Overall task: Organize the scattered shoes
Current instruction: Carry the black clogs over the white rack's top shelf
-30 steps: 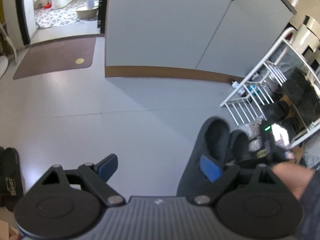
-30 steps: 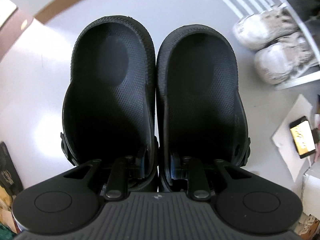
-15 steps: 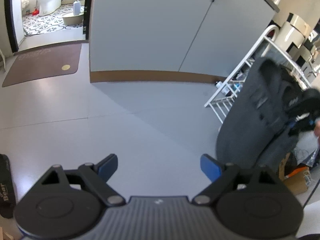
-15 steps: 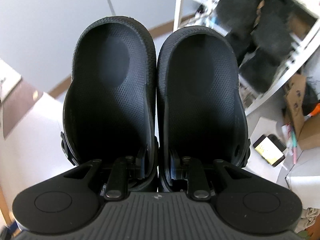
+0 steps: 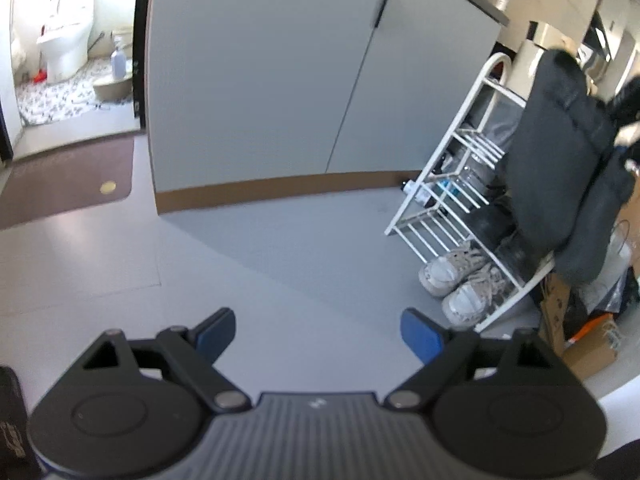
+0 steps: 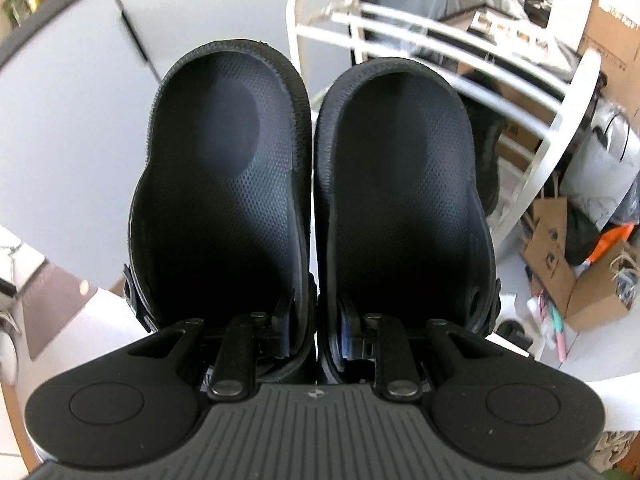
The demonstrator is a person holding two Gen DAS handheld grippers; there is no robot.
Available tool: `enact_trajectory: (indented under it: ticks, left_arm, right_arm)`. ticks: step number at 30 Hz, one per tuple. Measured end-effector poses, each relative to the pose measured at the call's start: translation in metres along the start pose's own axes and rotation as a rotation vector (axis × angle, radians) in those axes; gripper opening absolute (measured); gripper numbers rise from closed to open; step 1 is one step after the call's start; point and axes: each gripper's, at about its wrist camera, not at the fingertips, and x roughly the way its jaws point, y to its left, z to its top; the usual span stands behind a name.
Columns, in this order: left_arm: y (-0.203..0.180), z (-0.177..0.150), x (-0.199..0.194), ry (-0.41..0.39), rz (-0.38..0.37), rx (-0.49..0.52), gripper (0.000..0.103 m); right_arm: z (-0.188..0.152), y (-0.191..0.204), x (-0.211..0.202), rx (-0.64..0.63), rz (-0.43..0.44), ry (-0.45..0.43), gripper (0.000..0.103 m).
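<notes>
Clogs point(image 6: 312, 184): black pair, pinched together at adjoining inner walls by your right gripper point(image 6: 314, 340), aloft beside rack point(image 6: 460, 36). Left gripper point(image 5: 318, 334): spread, empty. Risk: one clog slips from the shallow pinch; toes snag a rail.

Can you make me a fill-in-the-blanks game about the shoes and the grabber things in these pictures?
1. The right gripper is shut on a pair of ____ clogs.
2. The left gripper is open and holds ____.
3. The pale sneakers sit on the ____ shelf of the white shoe rack.
4. The clogs are held up in front of the shoe ____.

Missing words: black; nothing; bottom; rack
</notes>
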Motion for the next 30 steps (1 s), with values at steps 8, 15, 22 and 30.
enact_trajectory:
  ticks: [8, 15, 22, 30]
  left_arm:
    - [-0.008, 0.0, 0.007, -0.019, -0.005, 0.02, 0.091]
    - [-0.019, -0.004, 0.015, -0.021, -0.017, 0.042, 0.091]
    - [-0.025, -0.002, 0.023, -0.028, -0.035, 0.04, 0.091]
    - [-0.027, 0.0, 0.036, -0.034, -0.018, 0.031, 0.091]
  right_arm:
    - [0.079, -0.05, -0.017, 0.048, -0.014, -0.115, 0.025]
    - [0.111, -0.064, -0.05, 0.104, -0.043, -0.186, 0.025]
    - [0.141, -0.082, -0.065, 0.15, -0.068, -0.243, 0.025]
    - [0.166, -0.105, -0.025, 0.202, -0.064, -0.243, 0.025]
